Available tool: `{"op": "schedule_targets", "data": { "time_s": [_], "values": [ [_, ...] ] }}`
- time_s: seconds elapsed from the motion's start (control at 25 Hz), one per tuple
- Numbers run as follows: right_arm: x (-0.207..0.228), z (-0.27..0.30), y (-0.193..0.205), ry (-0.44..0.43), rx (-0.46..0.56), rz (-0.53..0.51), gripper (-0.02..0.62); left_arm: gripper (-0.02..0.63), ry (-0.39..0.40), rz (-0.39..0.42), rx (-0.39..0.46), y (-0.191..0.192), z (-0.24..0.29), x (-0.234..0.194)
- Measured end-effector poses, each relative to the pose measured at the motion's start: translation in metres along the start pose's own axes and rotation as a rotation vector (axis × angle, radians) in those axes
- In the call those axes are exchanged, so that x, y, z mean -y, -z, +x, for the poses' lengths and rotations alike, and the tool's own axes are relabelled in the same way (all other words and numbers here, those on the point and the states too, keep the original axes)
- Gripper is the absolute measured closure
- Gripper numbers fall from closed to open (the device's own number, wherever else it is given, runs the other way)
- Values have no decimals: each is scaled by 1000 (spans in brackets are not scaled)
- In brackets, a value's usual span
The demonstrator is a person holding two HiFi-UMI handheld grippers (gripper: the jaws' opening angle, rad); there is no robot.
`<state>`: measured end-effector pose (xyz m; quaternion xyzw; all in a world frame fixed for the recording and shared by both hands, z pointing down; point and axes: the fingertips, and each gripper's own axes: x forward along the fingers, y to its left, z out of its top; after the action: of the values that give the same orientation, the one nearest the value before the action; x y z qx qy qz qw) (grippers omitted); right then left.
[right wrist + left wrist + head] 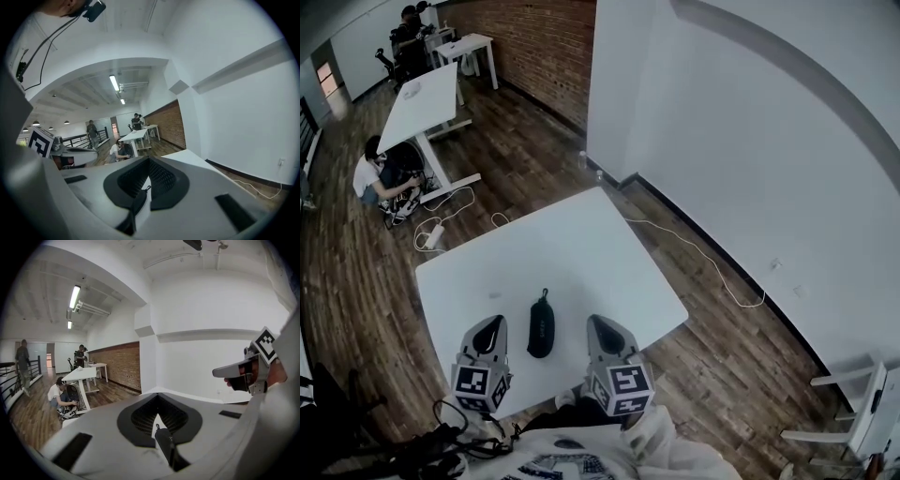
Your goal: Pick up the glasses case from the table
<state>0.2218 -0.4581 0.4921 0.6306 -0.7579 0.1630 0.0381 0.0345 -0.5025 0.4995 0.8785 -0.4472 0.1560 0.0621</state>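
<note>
lying on table (581, 246), glasses case (541, 325) between left tongs (495, 323), right tongs (597, 323)

case (165, 446): in both gripper views only a dark sliver shows in the slit between the jaws, and its near end is hidden behind them
table (581, 244): near edge hidden behind the left gripper (494, 323), the right gripper (597, 322) and the wearer's chest
chair (861, 412): cut off by the head view's right edge
far people (373, 176): too small to tell what they hold
</note>
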Motion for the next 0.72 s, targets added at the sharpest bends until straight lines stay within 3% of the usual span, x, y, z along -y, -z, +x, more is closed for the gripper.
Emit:
{"op": "schedule_targets", "data": {
  "time_s": [0.12, 0.24, 0.28, 0.36, 0.48, 0.6, 0.72],
  "values": [
    [3, 21, 26, -16, -105, 34, 598, 593, -10, 3, -10, -6, 7, 2],
    [-12, 46, 57, -123, -234, 164, 463, 592, -30, -10, -7, -10, 11, -4],
    [-18, 55, 68, -150, -274, 211, 386, 593, -40, -13, -6, -8, 10, -7],
    [-26, 71, 87, -166, -343, 276, 268, 592, -65, -4, -2, -1, 4, -17],
    [-38, 93, 118, -168, -457, 329, 150, 592, -111, 3, 4, 8, -7, -31],
    [-54, 113, 150, -163, -584, 297, 112, 592, -157, -15, -12, 12, -22, -45],
    [-58, 129, 177, -101, -682, 198, 110, 592, -210, -38, -11, 18, -39, -61]
  ]
}}
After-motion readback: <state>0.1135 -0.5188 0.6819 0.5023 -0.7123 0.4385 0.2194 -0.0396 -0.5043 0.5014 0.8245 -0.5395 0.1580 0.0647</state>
